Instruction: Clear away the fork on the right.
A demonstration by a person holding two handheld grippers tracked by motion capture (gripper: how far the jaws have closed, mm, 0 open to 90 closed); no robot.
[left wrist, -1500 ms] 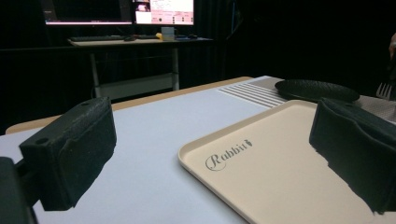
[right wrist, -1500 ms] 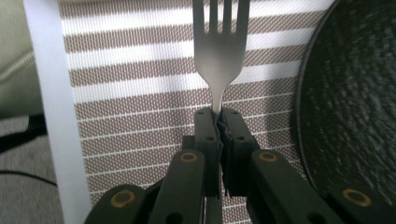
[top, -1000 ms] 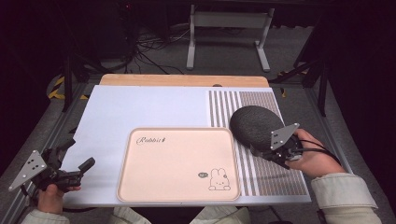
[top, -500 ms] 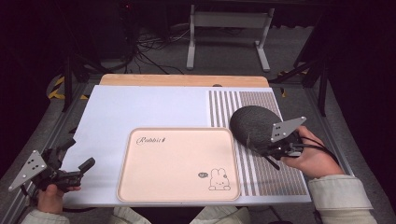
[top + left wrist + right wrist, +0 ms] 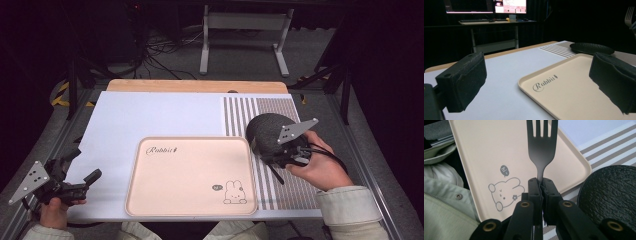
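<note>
A black fork [image 5: 541, 147] is pinched by its handle in my right gripper [image 5: 541, 183], tines pointing out over the right part of a beige tray [image 5: 499, 145] with a rabbit drawing. In the high view the right gripper [image 5: 267, 156] hovers at the front edge of a black textured plate [image 5: 267, 131], just right of the tray [image 5: 190, 170]. My left gripper [image 5: 86, 164] is held at the table's front left corner, open and holding nothing. The left gripper view has the tray [image 5: 574, 82] ahead, the plate [image 5: 591, 48] beyond, and the fork's tines [image 5: 630, 15] at the right edge.
A white mat [image 5: 160, 115] covers the table, with a striped grey placemat [image 5: 295, 185] on its right under the plate. A wooden strip [image 5: 195, 86] runs along the far edge. Beyond stand a metal frame [image 5: 245, 30] and cables on the floor.
The right hand has turned and shifted slightly toward the tray beside the plate, still gripping the fork. The left gripper has stayed where it was.
</note>
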